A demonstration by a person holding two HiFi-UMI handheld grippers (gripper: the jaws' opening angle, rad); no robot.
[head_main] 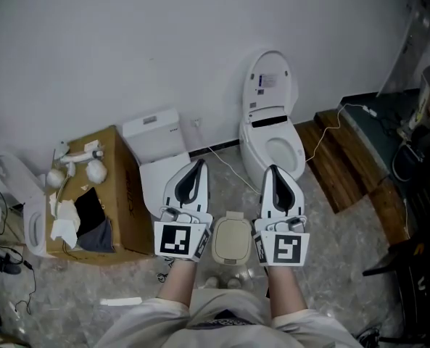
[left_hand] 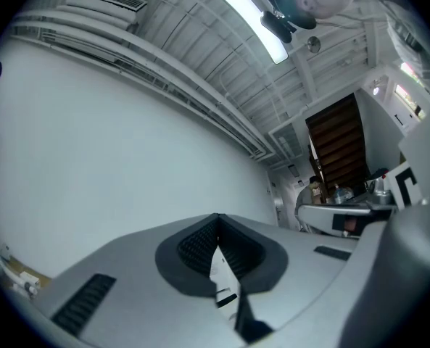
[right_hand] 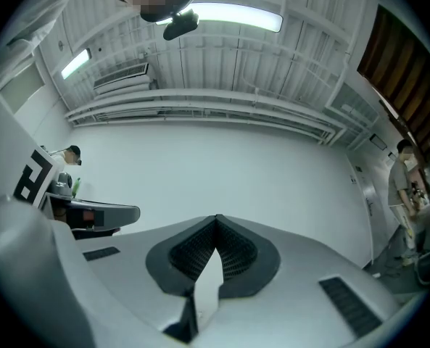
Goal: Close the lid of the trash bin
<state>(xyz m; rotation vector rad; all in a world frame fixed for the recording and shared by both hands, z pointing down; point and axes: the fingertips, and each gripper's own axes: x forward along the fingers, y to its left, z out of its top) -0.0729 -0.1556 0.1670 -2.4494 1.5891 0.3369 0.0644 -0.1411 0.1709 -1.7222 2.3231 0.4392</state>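
Your small beige plastic trash bin [head_main: 230, 257] stands on the speckled grey floor [head_main: 331, 267] just in front of your knees, between your two forearms. It sits lower than both tools and apart from them. From above its flat rounded lid [head_main: 231, 232] looks to lie down on top of the bin.

You hold the left gripper [head_main: 197, 164] to the bin's left and the right gripper [head_main: 273, 170] to its right. Both are tilted upward, tips aimed past the bin toward the white wall [head_main: 164, 42].

In the left gripper view the jaws are pressed together, their dark ribbed pads [left_hand: 199, 243] meeting at the tip with nothing between them. The right gripper view shows the same: jaws clenched tip to tip, ribbed pads [right_hand: 196, 251] empty, and only wall and ceiling lights beyond.

Neither gripper touches the bin or its lid. Beyond them stand a white ceramic toilet with its seat cover raised [head_main: 271, 125] and a brown cardboard box [head_main: 120, 194].
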